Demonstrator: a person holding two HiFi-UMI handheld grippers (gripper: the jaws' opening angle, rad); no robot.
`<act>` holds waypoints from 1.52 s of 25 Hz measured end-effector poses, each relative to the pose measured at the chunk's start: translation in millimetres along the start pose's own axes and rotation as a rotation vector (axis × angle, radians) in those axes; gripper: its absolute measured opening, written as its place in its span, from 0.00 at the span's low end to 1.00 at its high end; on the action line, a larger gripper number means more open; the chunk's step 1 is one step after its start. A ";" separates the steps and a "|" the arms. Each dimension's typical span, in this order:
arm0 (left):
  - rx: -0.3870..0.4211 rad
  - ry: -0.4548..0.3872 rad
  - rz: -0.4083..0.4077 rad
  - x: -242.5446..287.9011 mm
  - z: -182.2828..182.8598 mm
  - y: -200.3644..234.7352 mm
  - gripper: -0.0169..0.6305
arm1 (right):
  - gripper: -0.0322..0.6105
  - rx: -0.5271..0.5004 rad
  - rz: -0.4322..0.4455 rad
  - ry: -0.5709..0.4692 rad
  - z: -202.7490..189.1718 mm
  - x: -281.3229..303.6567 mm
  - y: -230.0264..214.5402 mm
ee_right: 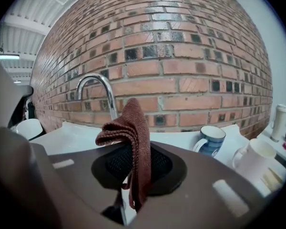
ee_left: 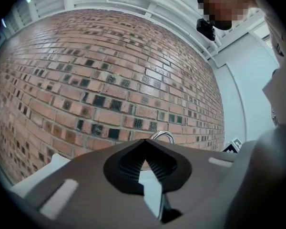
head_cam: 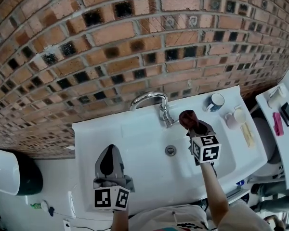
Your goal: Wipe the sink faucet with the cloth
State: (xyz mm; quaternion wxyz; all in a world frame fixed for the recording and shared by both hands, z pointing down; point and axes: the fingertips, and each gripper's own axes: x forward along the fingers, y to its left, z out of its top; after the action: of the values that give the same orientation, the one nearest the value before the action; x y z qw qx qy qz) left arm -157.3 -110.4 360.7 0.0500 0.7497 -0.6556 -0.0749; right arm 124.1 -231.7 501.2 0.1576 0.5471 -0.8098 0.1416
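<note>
Left gripper (head_cam: 111,152): jaws together, empty, well front-left of faucet (head_cam: 151,100). Right gripper (head_cam: 193,129): clamped on brown knit cloth (head_cam: 187,117), just right of faucet. Cloth likely soft, light, floppy; pinch at fold, leave bunch free for wiping.

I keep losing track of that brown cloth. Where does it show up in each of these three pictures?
Head view: the cloth is right of centre, pinched in the right gripper, just right of the faucet.
Left gripper view: the cloth is not in it.
Right gripper view: the cloth is at the centre, clamped between the jaws and drooping.
Shared landmark: the curved faucet in front of the brick wall shows in all three views.
</note>
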 end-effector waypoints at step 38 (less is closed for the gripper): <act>-0.039 -0.002 0.037 -1.3 -3.7 17.6 0.03 | 0.13 -0.016 0.221 -0.167 124.4 36.9 117.4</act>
State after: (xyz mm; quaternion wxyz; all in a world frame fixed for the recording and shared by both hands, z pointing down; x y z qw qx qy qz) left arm -173.9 -111.5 367.5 0.0656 0.7362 -0.6678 -0.0875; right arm -10.6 -270.3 396.5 0.0773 0.4631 -0.8766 0.1057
